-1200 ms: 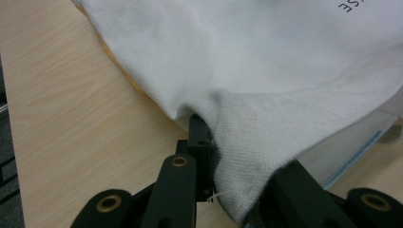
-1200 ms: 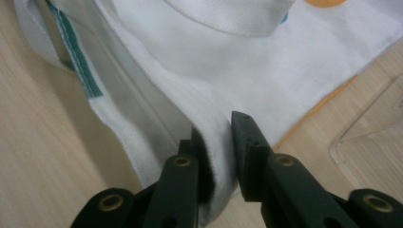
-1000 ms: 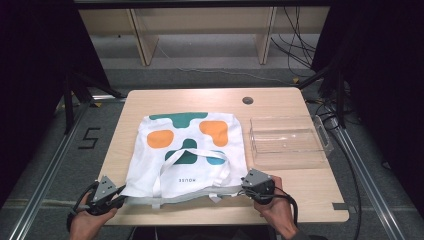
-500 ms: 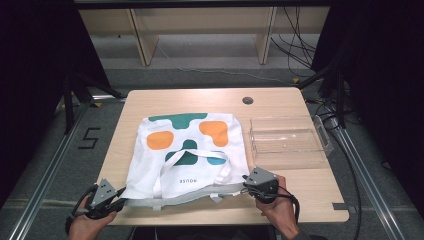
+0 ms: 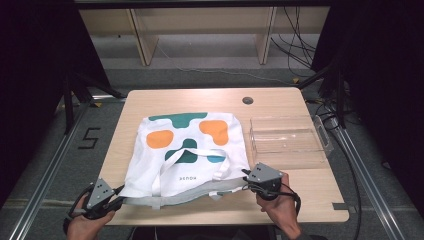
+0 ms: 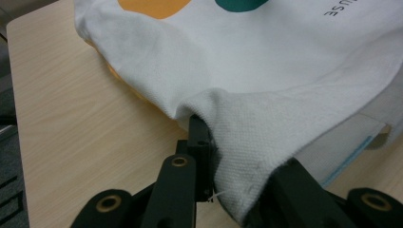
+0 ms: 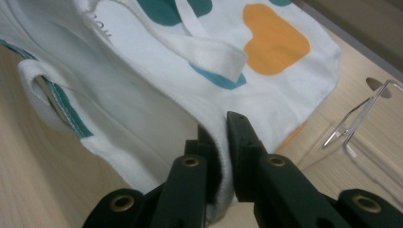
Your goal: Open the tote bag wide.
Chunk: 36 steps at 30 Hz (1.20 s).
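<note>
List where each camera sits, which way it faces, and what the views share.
High view: above the near table edge, facing forward and down on the tote bag, clear tray, left gripper, right gripper and both hands.
Left gripper view: on the left gripper, along its jaws shut on the bag's corner.
Right gripper view: on the right gripper, jaws pinching the bag's edge.
All share the tote bag.

Three cams: one overhead, one riding each gripper

High view sits above the near table edge, looking forward and down on the whole table [image 5: 150,100]. Each gripper cam peers along its own jaws from super close. All three share the white tote bag [image 5: 190,150], its corner cloth just ahead of each gripper's jaws [image 6: 247,137] [image 7: 157,118].
</note>
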### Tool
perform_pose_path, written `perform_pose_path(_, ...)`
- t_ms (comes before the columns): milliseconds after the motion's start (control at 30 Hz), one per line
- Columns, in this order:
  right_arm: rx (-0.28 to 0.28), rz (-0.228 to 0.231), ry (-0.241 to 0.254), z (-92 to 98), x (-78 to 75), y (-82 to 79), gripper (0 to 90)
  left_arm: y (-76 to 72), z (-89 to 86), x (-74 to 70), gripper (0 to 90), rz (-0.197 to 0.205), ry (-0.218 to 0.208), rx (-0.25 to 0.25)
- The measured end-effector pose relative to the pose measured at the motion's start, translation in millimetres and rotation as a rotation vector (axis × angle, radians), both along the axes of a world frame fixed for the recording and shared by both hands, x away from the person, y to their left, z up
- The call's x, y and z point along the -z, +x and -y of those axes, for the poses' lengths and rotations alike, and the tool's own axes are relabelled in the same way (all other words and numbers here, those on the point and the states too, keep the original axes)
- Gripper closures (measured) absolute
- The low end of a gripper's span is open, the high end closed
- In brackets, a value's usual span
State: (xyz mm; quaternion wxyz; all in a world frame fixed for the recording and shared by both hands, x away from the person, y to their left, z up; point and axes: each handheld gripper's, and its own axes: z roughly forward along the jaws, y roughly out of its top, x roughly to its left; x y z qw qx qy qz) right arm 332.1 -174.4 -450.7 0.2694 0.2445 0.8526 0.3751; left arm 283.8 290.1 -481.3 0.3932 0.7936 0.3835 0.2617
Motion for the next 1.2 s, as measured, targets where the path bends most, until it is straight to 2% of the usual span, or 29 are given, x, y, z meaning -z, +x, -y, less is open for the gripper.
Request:
perform_pose_path(67, -0.006, -0.002, 0.015, 1.0, -5.2, 0.9, 85.4, -1.0, 0.5, -4.3, 79.6, 0.025, 0.002, -0.004)
perform_pose_path(100, -0.009, 0.012, 0.023, 1.4, -8.2, 1.8, 85.6, -1.3, 0.8, -7.8, 79.8, 0.039, 0.012, 0.001)
perform_pose_path(133, -0.006, 0.018, 0.036, 2.5, -16.4, 2.8, 85.8, -0.6, 1.4, -15.4, 80.3, 0.048, -0.008, 0.004)
perform_pose_path(167, -0.006, 0.018, 0.036, 2.5, -16.4, 2.8, 85.8, -0.6, 1.4, -15.4, 80.5, 0.048, -0.008, 0.004)
perform_pose_path(200, -0.025, 0.035, 0.049, 3.5, -26.0, 5.9, 86.1, 0.7, 0.7, -19.9, 80.8, 0.047, -0.022, -0.001)
perform_pose_path(233, -0.025, 0.035, 0.049, 3.5, -26.0, 5.9, 86.1, 2.4, 0.3, -24.4, 80.8, 0.049, -0.040, -0.007)
perform_pose_path(267, -0.019, 0.059, 0.065, 3.4, -37.2, 9.5, 86.1, 4.0, -0.1, -29.5, 81.3, 0.059, -0.039, -0.016)
perform_pose_path(300, -0.019, 0.059, 0.065, 3.4, -37.2, 9.5, 86.1, 5.7, -0.4, -34.7, 81.3, 0.077, -0.039, -0.014)
perform_pose_path(433, -0.045, 0.088, 0.088, 3.9, -65.7, 19.3, 86.3, 11.8, -1.8, -62.2, 81.6, 0.151, -0.043, -0.029)
perform_pose_path(467, -0.044, 0.087, 0.099, 4.4, -73.9, 20.6, 86.4, 14.1, -2.6, -69.8, 81.6, 0.180, -0.040, -0.032)
perform_pose_path(500, -0.055, 0.107, 0.097, 4.7, -81.9, 22.7, 86.4, 16.1, -2.8, -76.7, 81.6, 0.183, -0.051, -0.027)
perform_pose_path(567, -0.054, 0.109, 0.112, 5.9, -97.7, 25.1, 86.5, 20.7, -4.9, -89.8, 81.5, 0.159, -0.094, -0.012)
perform_pose_path(600, -0.063, 0.115, 0.119, 7.0, -105.2, 27.1, 86.5, 22.3, -5.8, -96.0, 81.6, 0.168, -0.099, -0.016)
perform_pose_path(733, -0.078, 0.126, 0.133, 8.2, -132.6, 32.6, 86.7, 29.2, -8.8, -119.3, 81.6, 0.190, -0.081, 0.001)
perform_pose_path(800, -0.080, 0.136, 0.125, 7.7, -145.2, 34.7, 86.7, 33.1, -9.3, -129.1, 81.7, 0.203, -0.087, 0.007)
perform_pose_path(867, -0.088, 0.146, 0.127, 7.9, -156.6, 38.6, 86.8, 37.1, -12.0, -140.2, 81.8, 0.209, -0.058, 0.023)
perform_pose_path(900, -0.091, 0.144, 0.129, 7.8, -161.9, 40.6, 86.9, 39.3, -12.1, -145.3, 81.8, 0.209, -0.066, 0.019)
perform_pose_path(933, -0.094, 0.145, 0.127, 7.3, -171.4, 44.6, 86.9, 42.0, -10.5, -149.4, 81.9, 0.219, -0.096, 0.011)
perform_pose_path(967, -0.094, 0.145, 0.127, 7.3, -171.4, 44.6, 86.9, 44.3, -10.7, -154.3, 81.9, 0.227, -0.094, 0.014)
perform_pose_path(1000, -0.091, 0.159, 0.115, 7.1, -180.3, 48.2, 87.0, 46.4, -11.1, -159.6, 81.9, 0.236, -0.093, 0.020)
perform_pose_path(1067, -0.093, 0.158, 0.113, 7.0, -184.6, 49.7, 87.0, 49.2, -11.1, -170.0, 82.0, 0.252, -0.095, 0.016)
perform_pose_path(1133, -0.095, 0.170, 0.120, 7.5, -197.8, 52.0, 87.1, 52.8, -10.5, -183.8, 82.1, 0.261, -0.094, 0.015)
perform_pose_path(1200, -0.093, 0.176, 0.113, 7.6, -201.6, 52.5, 87.1, 53.2, -10.3, -187.7, 82.1, 0.268, -0.096, 0.019)
